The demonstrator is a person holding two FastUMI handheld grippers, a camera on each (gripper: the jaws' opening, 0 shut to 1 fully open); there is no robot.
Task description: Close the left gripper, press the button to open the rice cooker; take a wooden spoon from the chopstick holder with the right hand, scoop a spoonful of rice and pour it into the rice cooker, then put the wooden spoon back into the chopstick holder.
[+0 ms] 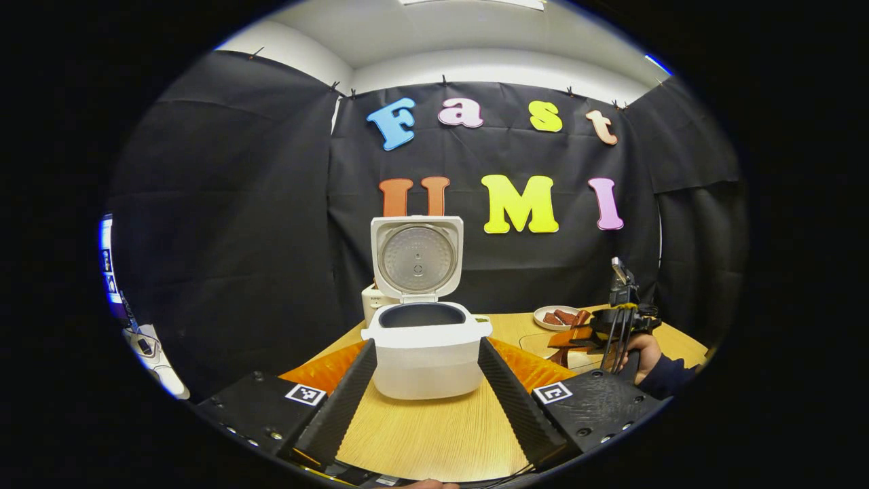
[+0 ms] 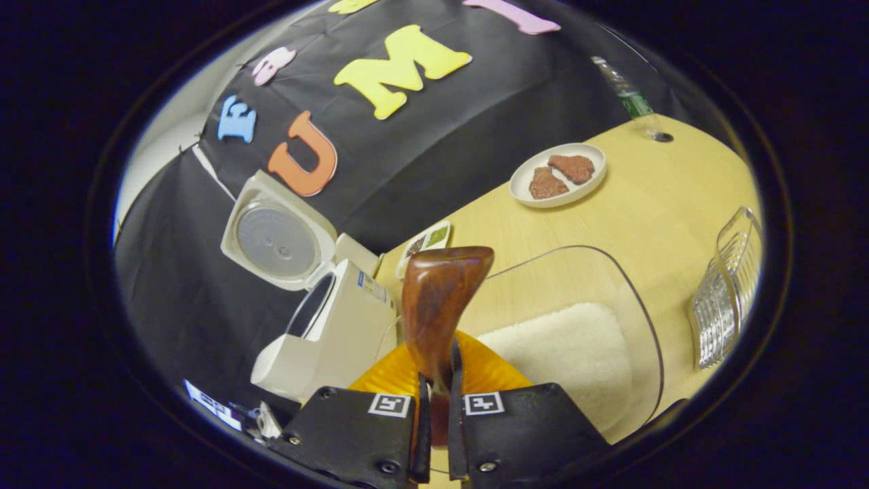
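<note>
Here the rice cooker (image 1: 422,350) stands on the table (image 1: 434,428) with its lid (image 1: 416,257) raised upright, framed between the spread fingers of the left gripper (image 1: 426,407). Over at the right, the right gripper (image 2: 434,414) pinches the handle of the wooden spoon (image 2: 438,309), whose bowl hangs above a clear container of rice (image 2: 563,353). A plate of meat (image 2: 558,174) sits at the far side of the table.

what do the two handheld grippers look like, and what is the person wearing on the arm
The left gripper has two long ribbed fingers on blocky black bodies, each bearing a square black-and-white marker tag and small screws. The right gripper has the same tagged bodies; in the left gripper view thin cables run down it. The hand holding it wears a dark sleeve.
</note>
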